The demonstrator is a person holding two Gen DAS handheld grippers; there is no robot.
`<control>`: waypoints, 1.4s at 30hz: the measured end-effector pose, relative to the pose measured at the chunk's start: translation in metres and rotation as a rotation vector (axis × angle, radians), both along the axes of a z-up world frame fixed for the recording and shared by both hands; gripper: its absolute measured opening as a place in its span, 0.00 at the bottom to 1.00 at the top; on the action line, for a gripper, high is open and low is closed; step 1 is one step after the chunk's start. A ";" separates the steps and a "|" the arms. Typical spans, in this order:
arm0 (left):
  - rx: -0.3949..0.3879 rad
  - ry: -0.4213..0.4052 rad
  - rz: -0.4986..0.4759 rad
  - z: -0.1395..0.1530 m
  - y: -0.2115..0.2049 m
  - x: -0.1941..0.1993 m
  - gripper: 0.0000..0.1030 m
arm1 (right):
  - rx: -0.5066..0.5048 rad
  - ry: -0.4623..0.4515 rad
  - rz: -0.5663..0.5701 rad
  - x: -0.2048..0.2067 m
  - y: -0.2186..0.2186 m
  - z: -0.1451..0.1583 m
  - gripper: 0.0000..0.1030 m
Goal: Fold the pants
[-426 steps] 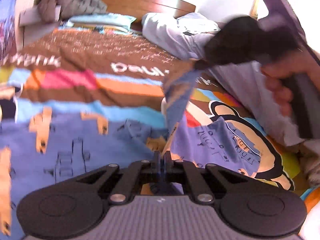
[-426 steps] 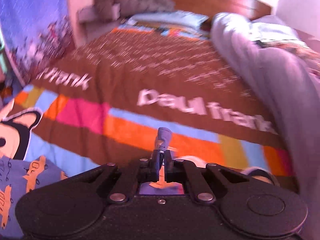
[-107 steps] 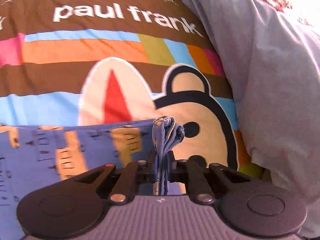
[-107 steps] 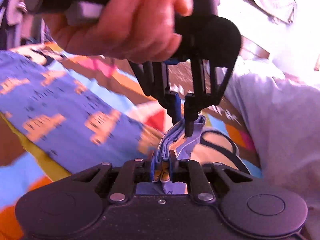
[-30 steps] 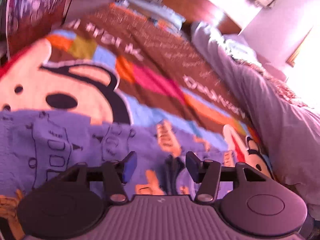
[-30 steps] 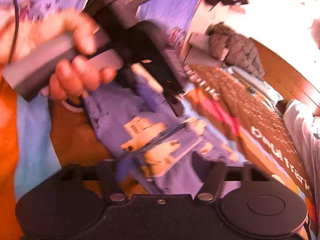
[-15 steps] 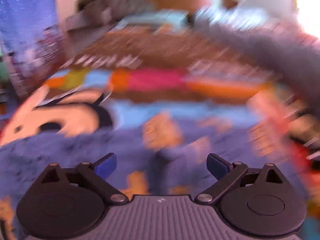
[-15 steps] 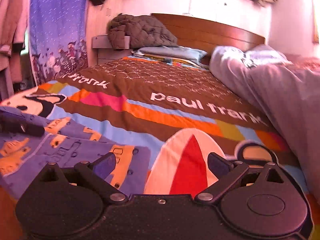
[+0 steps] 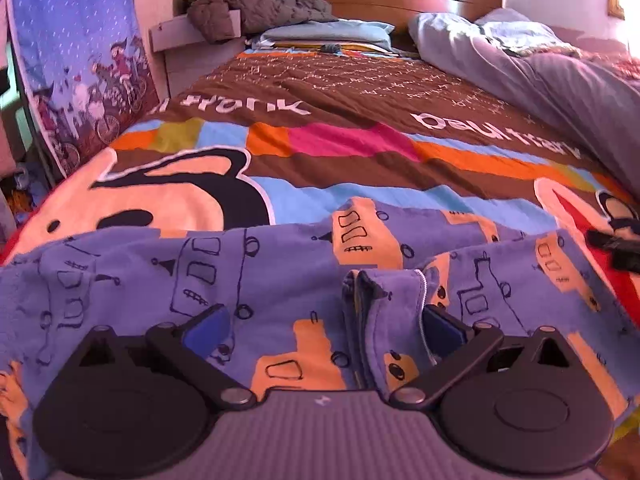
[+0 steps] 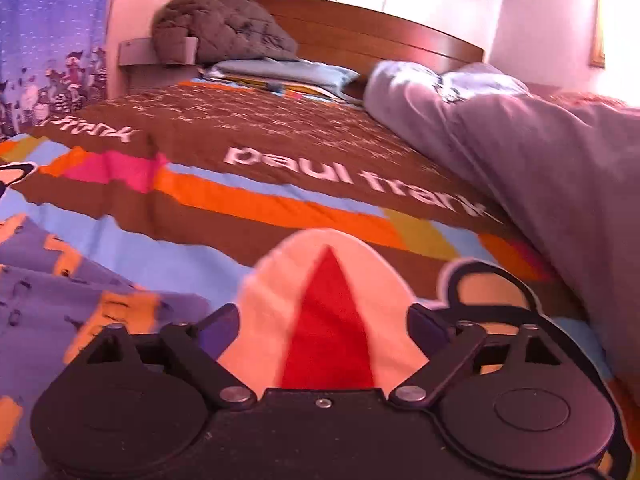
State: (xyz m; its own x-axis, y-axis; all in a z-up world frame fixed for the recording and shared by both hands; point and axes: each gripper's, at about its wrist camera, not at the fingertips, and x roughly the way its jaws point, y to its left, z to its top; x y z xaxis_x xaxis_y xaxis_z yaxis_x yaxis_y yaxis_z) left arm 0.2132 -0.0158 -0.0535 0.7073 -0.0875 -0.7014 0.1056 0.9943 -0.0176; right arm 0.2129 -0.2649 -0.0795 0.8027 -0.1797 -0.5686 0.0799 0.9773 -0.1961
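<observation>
Both my tools are wide open, gripping nothing. Left tool (image 9: 324,330) sits over the pants (image 9: 280,272) lying across the frame's bottom on the bed (image 9: 340,140); right tool (image 10: 324,330) over bedspread, pants lower left.

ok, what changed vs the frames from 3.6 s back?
Both tongs let go: the left tongs and right tongs, then each shut on a bunched edge of the pants, are now open. The pants lie on the bedspread, a folded edge between the left fingers. The right tongs now face bare bedspread. The grey duvet is unchanged.
</observation>
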 end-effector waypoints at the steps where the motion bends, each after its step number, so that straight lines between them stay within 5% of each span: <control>1: -0.005 -0.005 0.010 0.002 0.001 -0.004 0.99 | 0.022 -0.011 0.000 -0.007 -0.004 0.004 0.84; 7: -0.132 0.015 0.066 0.022 0.006 -0.034 1.00 | 0.050 -0.091 0.139 -0.070 0.016 0.045 0.90; 12: 0.053 0.078 0.102 0.013 -0.012 -0.055 0.99 | -0.068 0.087 0.234 -0.097 0.055 0.037 0.96; 14: 0.049 0.082 0.127 0.018 -0.008 -0.058 1.00 | -0.150 0.153 0.202 -0.101 0.059 0.023 0.96; 17: 0.026 0.128 0.121 0.023 0.004 -0.061 1.00 | -0.177 0.087 0.089 -0.103 0.051 0.030 0.96; 21: 0.075 0.106 0.137 0.045 0.030 -0.072 1.00 | -0.078 0.004 0.006 -0.113 0.026 0.040 0.96; 24: -0.067 0.042 0.143 0.050 0.062 -0.089 1.00 | -0.034 -0.071 0.002 -0.123 0.018 0.047 0.96; 28: -0.260 0.037 0.281 0.041 0.094 -0.098 1.00 | -0.087 -0.080 0.073 -0.122 0.034 0.048 0.94; 33: -0.363 0.012 0.314 0.042 0.127 -0.097 1.00 | 0.056 -0.043 0.269 -0.091 0.087 0.060 0.95; 37: -0.427 0.002 0.372 0.043 0.159 -0.100 1.00 | 0.178 0.083 0.380 -0.034 0.143 0.047 0.95; 40: -0.429 0.003 0.426 0.042 0.185 -0.102 1.00 | 0.105 0.181 0.339 0.007 0.180 0.014 0.99; 42: -0.440 0.005 0.462 0.039 0.202 -0.101 1.00 | 0.098 0.135 0.302 0.010 0.186 0.011 0.99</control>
State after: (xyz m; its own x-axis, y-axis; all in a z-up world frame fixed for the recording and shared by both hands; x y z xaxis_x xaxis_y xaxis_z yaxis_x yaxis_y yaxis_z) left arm 0.1124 0.1866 -0.0150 0.7376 -0.0545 -0.6731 -0.3340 0.8369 -0.4338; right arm 0.2232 -0.0785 -0.0681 0.7278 0.1149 -0.6761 -0.2359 0.9676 -0.0895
